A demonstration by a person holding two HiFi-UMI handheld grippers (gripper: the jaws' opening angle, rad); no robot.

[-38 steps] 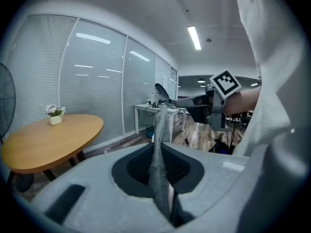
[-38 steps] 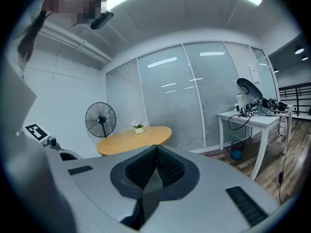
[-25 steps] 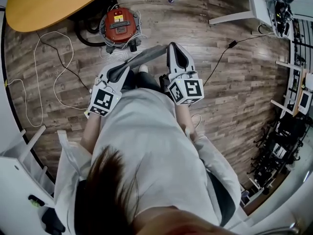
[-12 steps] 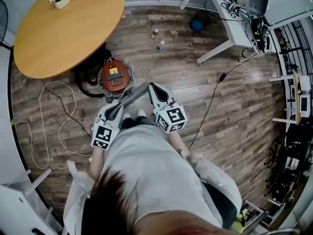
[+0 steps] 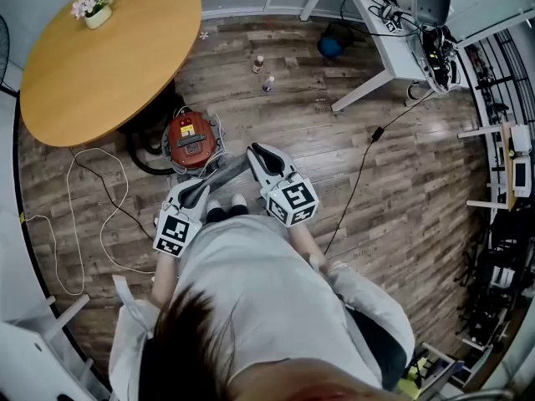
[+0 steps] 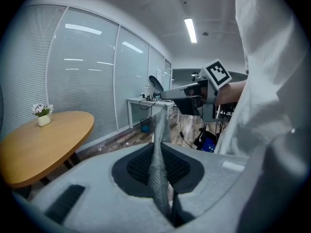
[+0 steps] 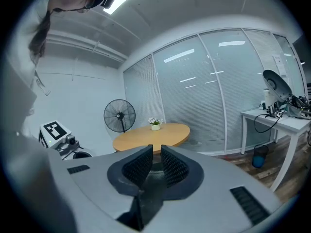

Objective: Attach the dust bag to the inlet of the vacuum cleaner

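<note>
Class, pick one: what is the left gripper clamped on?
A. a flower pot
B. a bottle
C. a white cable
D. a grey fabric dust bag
D: in the left gripper view, the left gripper has its jaws closed on the grey dust bag, which sticks up from between them.

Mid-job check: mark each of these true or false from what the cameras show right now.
1. The left tongs pinch the grey dust bag. True.
2. The right tongs are clamped on the dust bag. False: their jaws stand apart, having just been opening, and the pads press on nothing.
3. The red vacuum cleaner sits on the round table. False: it stands on the floor beside the table.
4. A flower pot stands on the table. True.
5. The dust bag is already on the vacuum cleaner's inlet. False: it is held up, apart from the vacuum cleaner.
</note>
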